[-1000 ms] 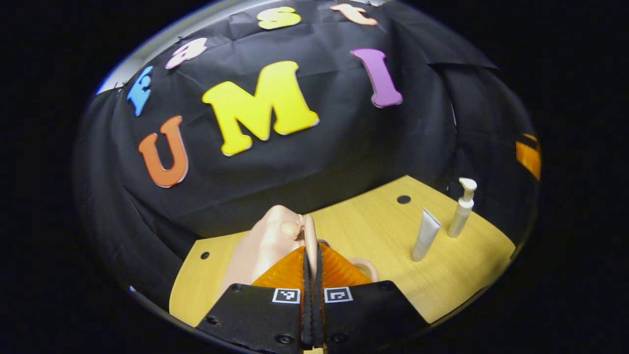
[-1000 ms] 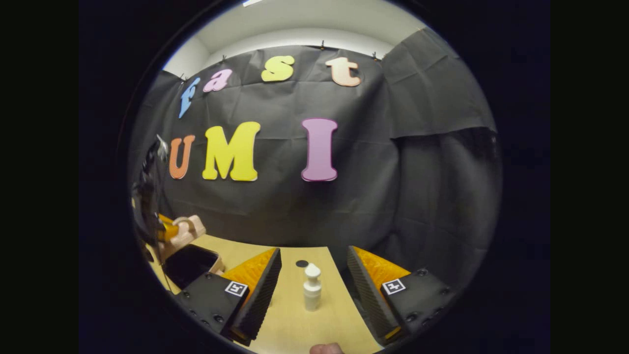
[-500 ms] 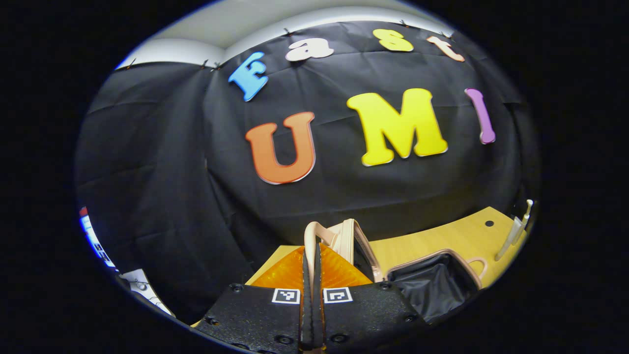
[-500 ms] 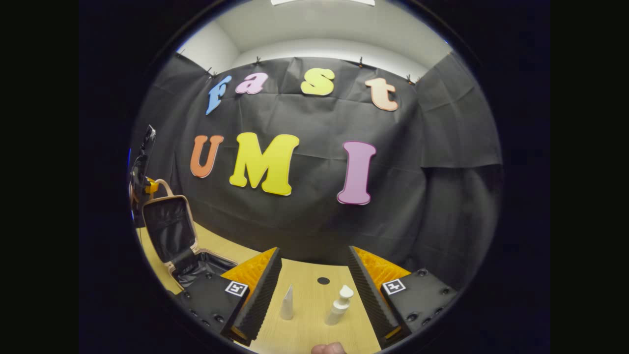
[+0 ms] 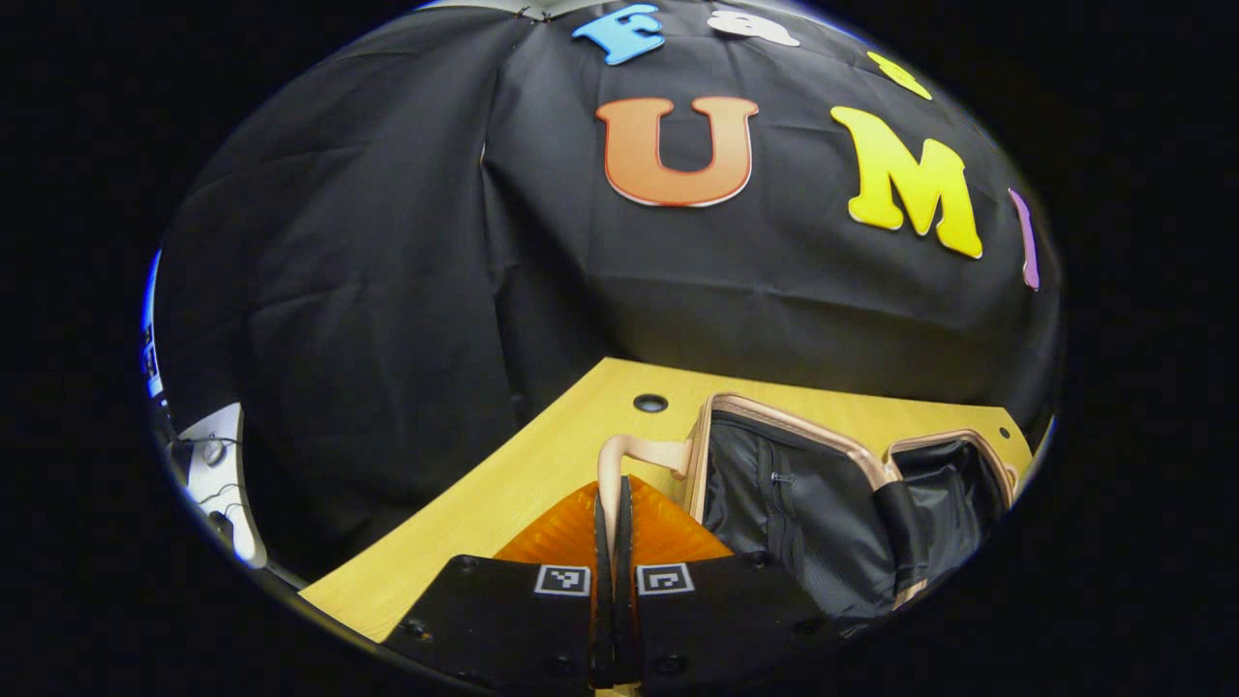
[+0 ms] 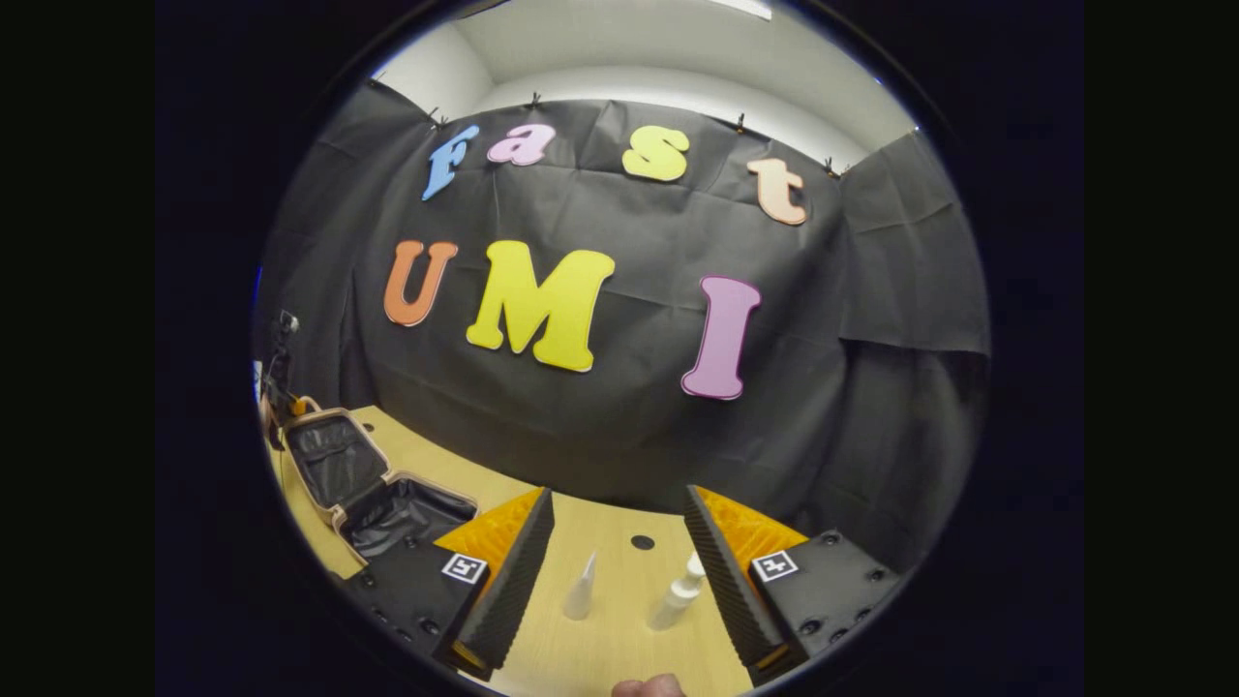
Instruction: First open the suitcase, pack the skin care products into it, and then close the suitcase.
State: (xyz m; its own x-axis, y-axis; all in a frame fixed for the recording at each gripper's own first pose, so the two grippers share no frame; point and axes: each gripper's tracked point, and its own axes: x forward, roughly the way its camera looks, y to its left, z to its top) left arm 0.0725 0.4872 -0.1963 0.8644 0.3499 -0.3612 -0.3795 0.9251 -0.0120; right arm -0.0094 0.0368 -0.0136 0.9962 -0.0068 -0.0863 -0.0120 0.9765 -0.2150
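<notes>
I am holding the suitcase handle [image 5: 634,451] pinched in my left gripper [image 5: 613,503], fingers pressed together on the thin strap at the bottom centre of the left gripper view, and the suitcase [image 5: 832,503] is lying open on the wooden table [image 5: 503,484] just right of those fingers, its lid [image 5: 774,474] laid back with the dark lining facing up. In the right gripper view the same suitcase [image 6: 373,484] is sitting at the lower left of the frame. My right gripper [image 6: 619,571] is spread wide and gripping nothing, and the two skin care products are standing right between its fingers at the bottom centre: the tube [image 6: 581,589] towards the left finger, the pump bottle [image 6: 678,600] towards the right, close to that finger. Both are standing roughly upright, long axes vertical, leaning a little in this lens. I judge the opening to be done, so packing comes next, and my right gripper is plainly the nearer one: it is already straddling both items, while the case is waiting off to its left, so whichever I take will have to be carried leftwards.
</notes>
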